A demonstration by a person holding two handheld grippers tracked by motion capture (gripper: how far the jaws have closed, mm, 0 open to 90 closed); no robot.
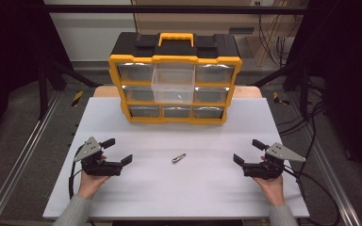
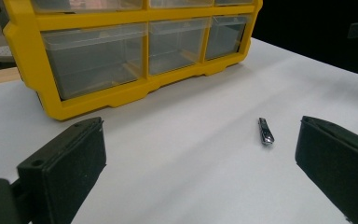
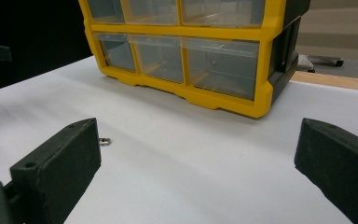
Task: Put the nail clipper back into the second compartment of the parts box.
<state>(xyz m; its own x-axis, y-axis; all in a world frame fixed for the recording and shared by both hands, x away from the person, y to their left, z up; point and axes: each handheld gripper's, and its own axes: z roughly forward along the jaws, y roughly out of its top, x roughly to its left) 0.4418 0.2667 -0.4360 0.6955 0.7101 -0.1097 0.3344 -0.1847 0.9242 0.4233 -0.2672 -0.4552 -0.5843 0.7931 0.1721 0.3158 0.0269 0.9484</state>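
Note:
A small metal nail clipper (image 1: 178, 158) lies on the white table (image 1: 179, 188), in front of a yellow and black drawer organizer (image 1: 175, 80). The organizer's top middle clear drawer (image 1: 173, 84) is pulled out. My left gripper (image 1: 118, 151) rests at the table's left with its jaws wide apart and nothing between them. In the left gripper view the clipper (image 2: 265, 131) lies ahead, toward the right jaw. My right gripper (image 1: 248, 151) rests at the table's right, open and holding nothing. The clipper's tip (image 3: 104, 140) peeks past the left jaw in the right gripper view.
The organizer (image 2: 121, 51) stands at the far middle of the table, with several shut clear drawers (image 3: 219, 65). Metal rails run along both sides of the table. Cables hang at the back right (image 1: 283, 42).

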